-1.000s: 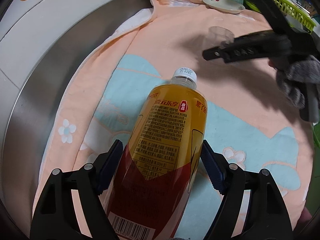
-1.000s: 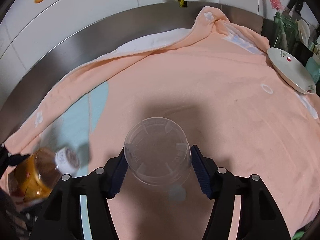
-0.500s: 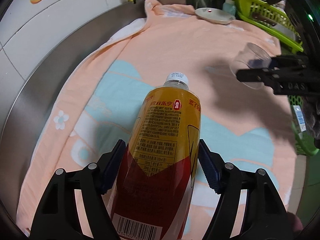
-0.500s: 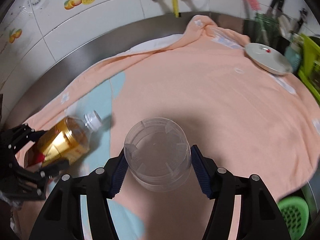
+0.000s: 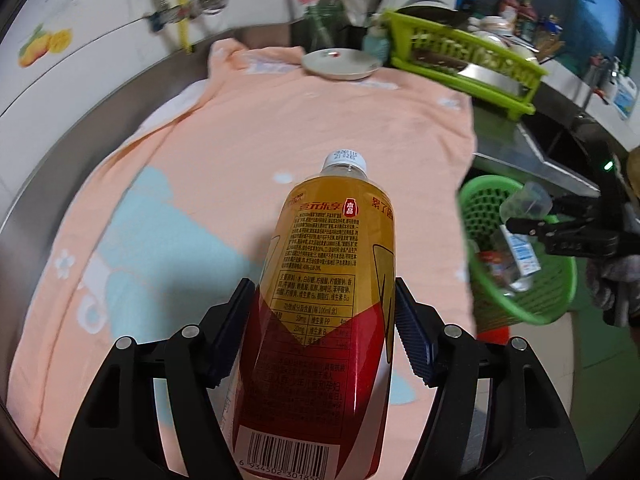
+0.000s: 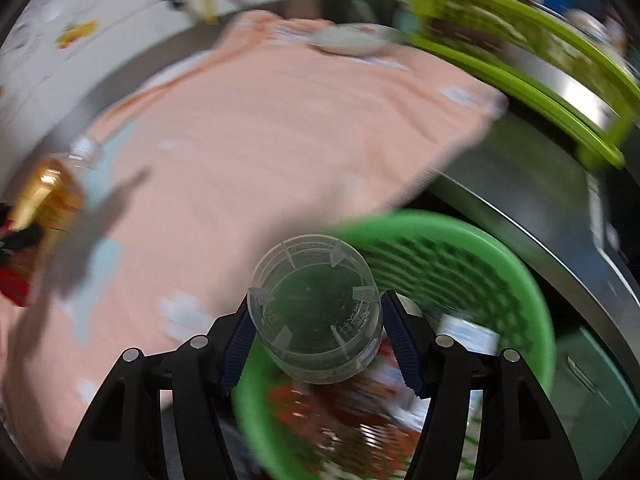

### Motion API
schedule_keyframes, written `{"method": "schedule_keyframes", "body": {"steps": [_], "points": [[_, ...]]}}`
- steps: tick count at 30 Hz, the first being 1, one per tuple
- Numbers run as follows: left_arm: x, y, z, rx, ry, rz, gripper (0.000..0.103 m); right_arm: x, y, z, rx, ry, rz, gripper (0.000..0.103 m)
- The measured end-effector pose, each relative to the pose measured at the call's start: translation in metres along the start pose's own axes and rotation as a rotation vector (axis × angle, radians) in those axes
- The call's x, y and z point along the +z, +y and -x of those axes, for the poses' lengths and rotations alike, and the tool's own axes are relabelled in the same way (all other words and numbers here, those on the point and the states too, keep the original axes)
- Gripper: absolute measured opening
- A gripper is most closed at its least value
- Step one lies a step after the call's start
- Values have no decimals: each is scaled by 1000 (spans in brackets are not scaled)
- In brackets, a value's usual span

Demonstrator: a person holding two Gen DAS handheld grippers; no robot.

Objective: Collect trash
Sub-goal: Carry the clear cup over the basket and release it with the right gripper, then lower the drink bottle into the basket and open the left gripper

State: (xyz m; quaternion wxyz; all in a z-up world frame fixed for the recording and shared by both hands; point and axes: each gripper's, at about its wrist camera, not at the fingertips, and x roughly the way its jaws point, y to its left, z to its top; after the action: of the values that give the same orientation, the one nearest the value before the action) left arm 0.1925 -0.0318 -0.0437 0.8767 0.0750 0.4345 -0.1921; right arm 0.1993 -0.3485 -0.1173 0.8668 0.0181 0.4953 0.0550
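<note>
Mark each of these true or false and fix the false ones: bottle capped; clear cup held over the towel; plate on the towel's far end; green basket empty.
1. The bottle in the left hand-held gripper is capped. True: a white cap is on.
2. The right hand-held gripper holds the clear cup over the towel. False: over the green basket.
3. The plate sits at the towel's far end. True.
4. The green basket is empty. False: it holds packaging.

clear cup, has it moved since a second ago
Yes. The clear cup has travelled right, off the peach towel, and now hangs over the green basket.
</note>
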Motion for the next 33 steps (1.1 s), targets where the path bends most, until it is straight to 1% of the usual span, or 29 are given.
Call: {"method": "schedule_keyframes", "body": {"steps": [2,4,6,12,15,16,20,24,26,28,33], "points": [[2,-12,0,-19,-1,-9,67,-14,-25,-3,-21,21,-56,60],[6,-29,0,-35,-2,-28,67,-24,-41,-6,-25,40,-88,60],[10,-43,-1,-46,-4,-41,67,-32,-51,-9,-36,57,-109,61],[23,-89,-7,-111,-9,-79,67,-51,-73,-21,-51,95,-143,61],[30,-111,-14,-147,-5,-93,67,-57,-81,-22,-48,100,-164,63],[32,-119,-17,-162,-4,-97,67,-58,-84,-22,-45,100,-170,66],[35,-147,-32,-195,19,-120,67,-61,-91,-14,-36,77,-176,69],[36,-169,-50,-212,51,-130,67,-61,-94,5,-22,45,-168,69],[36,-176,-59,-213,69,-130,67,-60,-95,14,-15,29,-163,70],[36,-185,-71,-216,93,-132,67,-64,-95,29,-6,-3,-163,72],[34,-209,-103,-203,157,-159,67,-75,-100,60,16,-51,-172,74]]}}
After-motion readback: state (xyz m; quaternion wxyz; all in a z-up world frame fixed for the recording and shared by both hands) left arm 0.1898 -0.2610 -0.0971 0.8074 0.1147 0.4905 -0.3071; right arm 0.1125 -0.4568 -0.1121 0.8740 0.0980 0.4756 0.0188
